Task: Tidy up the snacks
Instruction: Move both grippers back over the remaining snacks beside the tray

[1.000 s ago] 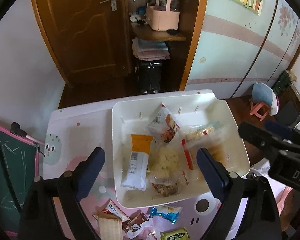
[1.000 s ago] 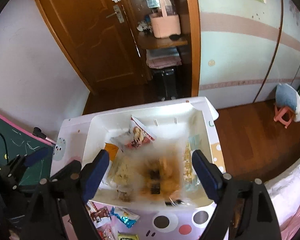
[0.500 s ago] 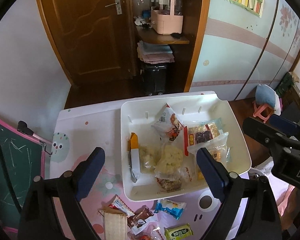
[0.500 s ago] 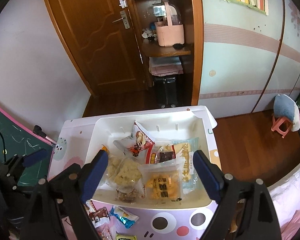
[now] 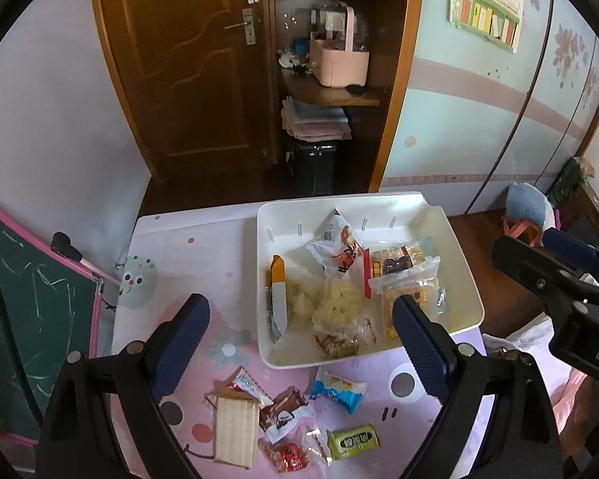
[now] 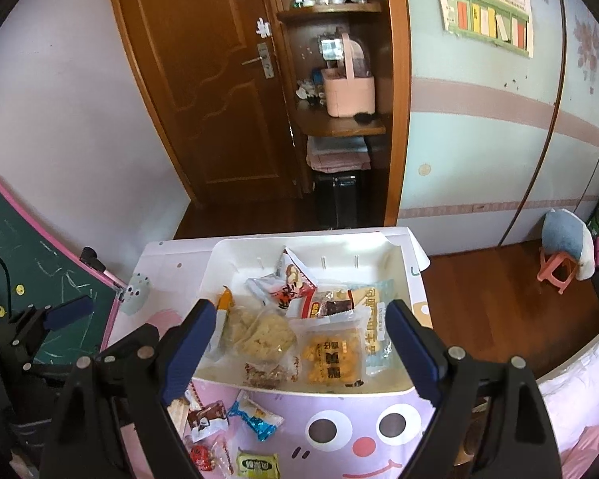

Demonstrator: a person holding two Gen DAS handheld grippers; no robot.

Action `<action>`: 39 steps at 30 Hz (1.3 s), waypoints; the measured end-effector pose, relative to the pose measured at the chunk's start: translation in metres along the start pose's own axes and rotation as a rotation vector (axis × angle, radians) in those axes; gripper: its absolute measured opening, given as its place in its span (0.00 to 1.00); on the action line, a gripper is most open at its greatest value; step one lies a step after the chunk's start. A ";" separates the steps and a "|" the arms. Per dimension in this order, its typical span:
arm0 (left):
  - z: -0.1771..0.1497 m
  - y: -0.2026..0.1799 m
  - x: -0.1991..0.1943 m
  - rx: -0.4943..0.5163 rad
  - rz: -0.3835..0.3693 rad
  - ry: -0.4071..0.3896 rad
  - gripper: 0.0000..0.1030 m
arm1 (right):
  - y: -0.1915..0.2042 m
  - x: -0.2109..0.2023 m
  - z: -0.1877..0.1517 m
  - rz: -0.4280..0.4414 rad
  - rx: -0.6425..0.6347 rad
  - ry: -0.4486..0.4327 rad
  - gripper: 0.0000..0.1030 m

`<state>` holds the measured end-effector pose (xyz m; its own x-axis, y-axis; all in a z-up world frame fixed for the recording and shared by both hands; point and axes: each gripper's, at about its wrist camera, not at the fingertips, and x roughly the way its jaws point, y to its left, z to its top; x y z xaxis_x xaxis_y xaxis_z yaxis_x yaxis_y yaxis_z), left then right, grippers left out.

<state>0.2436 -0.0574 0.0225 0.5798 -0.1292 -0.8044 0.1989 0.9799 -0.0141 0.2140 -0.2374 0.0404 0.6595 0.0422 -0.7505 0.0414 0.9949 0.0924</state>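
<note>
Here the left gripper hangs above the pink cartoon-printed surface with its blue-padded jaws spread wide and nothing between them. The right gripper is likewise wide apart and empty, poised over the near edge of the white tray.

The tray sits on the far right part of the surface and holds a heap of snacks: a red-and-white packet toward the back, an orange-and-white stick pack standing on its edge along the left side, a clear bag of pale puffed pieces in the middle, and a clear bag of yellow bites near the front.

More snacks lie loose on the surface, just in front of the tray: a blue wrapped candy, a brown-and-white chocolate packet, a pale wafer block, a green packet and a red wrapped sweet.
</note>
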 end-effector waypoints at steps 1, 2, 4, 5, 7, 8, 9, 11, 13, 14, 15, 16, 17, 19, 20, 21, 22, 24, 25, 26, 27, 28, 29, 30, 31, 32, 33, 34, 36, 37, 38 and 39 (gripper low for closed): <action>-0.002 0.002 -0.006 -0.002 0.001 -0.007 0.90 | 0.002 -0.006 -0.002 0.004 -0.007 -0.010 0.85; -0.006 0.004 -0.013 -0.004 0.003 -0.015 0.90 | 0.005 -0.013 -0.004 0.007 -0.017 -0.019 0.85; -0.012 0.007 -0.023 -0.006 0.005 -0.025 0.90 | 0.010 -0.022 -0.009 0.010 -0.031 -0.028 0.85; -0.017 0.010 -0.030 -0.009 0.008 -0.031 0.90 | 0.012 -0.027 -0.012 0.013 -0.040 -0.034 0.85; -0.024 0.015 -0.041 -0.013 0.011 -0.037 0.90 | 0.015 -0.036 -0.017 0.019 -0.052 -0.045 0.86; -0.029 0.018 -0.046 -0.016 0.012 -0.041 0.90 | 0.018 -0.040 -0.021 0.027 -0.061 -0.049 0.86; -0.033 0.021 -0.051 -0.020 0.013 -0.044 0.90 | 0.020 -0.043 -0.024 0.032 -0.066 -0.048 0.87; -0.043 0.028 -0.061 -0.029 0.021 -0.051 0.90 | 0.024 -0.047 -0.030 0.044 -0.076 -0.042 0.87; -0.050 0.035 -0.067 -0.037 0.027 -0.052 0.90 | 0.030 -0.048 -0.038 0.064 -0.092 -0.026 0.87; -0.057 0.040 -0.070 -0.045 0.029 -0.052 0.90 | 0.033 -0.048 -0.041 0.069 -0.102 -0.016 0.87; -0.062 0.043 -0.073 -0.050 0.031 -0.052 0.90 | 0.037 -0.047 -0.046 0.072 -0.117 -0.004 0.87; -0.066 0.046 -0.076 -0.054 0.033 -0.051 0.90 | 0.041 -0.047 -0.051 0.074 -0.134 0.007 0.87; -0.073 0.051 -0.078 -0.060 0.037 -0.049 0.90 | 0.044 -0.045 -0.055 0.072 -0.146 0.018 0.87; -0.083 0.059 -0.079 -0.074 0.047 -0.043 0.90 | 0.052 -0.042 -0.066 0.073 -0.170 0.041 0.87; -0.088 0.062 -0.079 -0.082 0.050 -0.040 0.90 | 0.055 -0.041 -0.071 0.074 -0.173 0.050 0.87; -0.094 0.067 -0.078 -0.093 0.053 -0.033 0.90 | 0.058 -0.039 -0.076 0.078 -0.176 0.062 0.87; -0.099 0.071 -0.077 -0.101 0.055 -0.028 0.90 | 0.061 -0.037 -0.082 0.086 -0.179 0.073 0.87; -0.111 0.082 -0.072 -0.124 0.062 -0.009 0.90 | 0.066 -0.030 -0.093 0.094 -0.183 0.098 0.87; -0.117 0.086 -0.069 -0.134 0.065 -0.003 0.90 | 0.069 -0.025 -0.098 0.104 -0.186 0.115 0.87; -0.124 0.092 -0.065 -0.145 0.071 0.007 0.90 | 0.072 -0.020 -0.105 0.116 -0.188 0.133 0.87; -0.131 0.097 -0.060 -0.158 0.077 0.021 0.90 | 0.074 -0.016 -0.111 0.122 -0.188 0.146 0.87; -0.137 0.101 -0.056 -0.166 0.080 0.031 0.90 | 0.077 -0.010 -0.116 0.127 -0.188 0.161 0.87; -0.143 0.105 -0.052 -0.172 0.081 0.039 0.90 | 0.079 -0.005 -0.122 0.130 -0.192 0.175 0.87; -0.150 0.110 -0.046 -0.179 0.087 0.049 0.90 | 0.083 0.002 -0.129 0.130 -0.198 0.193 0.87; -0.155 0.113 -0.040 -0.185 0.093 0.059 0.90 | 0.086 0.009 -0.136 0.132 -0.203 0.212 0.87; -0.160 0.116 -0.035 -0.189 0.097 0.070 0.90 | 0.089 0.016 -0.143 0.139 -0.208 0.232 0.87; -0.167 0.120 -0.026 -0.195 0.098 0.089 0.90 | 0.092 0.023 -0.150 0.147 -0.210 0.252 0.87; -0.172 0.122 -0.019 -0.198 0.098 0.104 0.90 | 0.094 0.030 -0.158 0.155 -0.211 0.273 0.87; -0.180 0.123 -0.004 -0.198 0.094 0.133 0.90 | 0.099 0.046 -0.172 0.182 -0.218 0.313 0.87; -0.184 0.123 0.004 -0.196 0.095 0.147 0.90 | 0.103 0.054 -0.181 0.190 -0.224 0.331 0.87; -0.188 0.124 0.013 -0.192 0.097 0.163 0.90 | 0.106 0.059 -0.186 0.197 -0.229 0.341 0.87; -0.190 0.123 0.022 -0.187 0.096 0.177 0.90 | 0.110 0.066 -0.194 0.209 -0.239 0.356 0.86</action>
<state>0.1303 0.0895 -0.1097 0.4386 -0.0220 -0.8984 -0.0095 0.9995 -0.0291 0.1161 -0.1072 -0.1258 0.3352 0.2314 -0.9133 -0.2665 0.9531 0.1437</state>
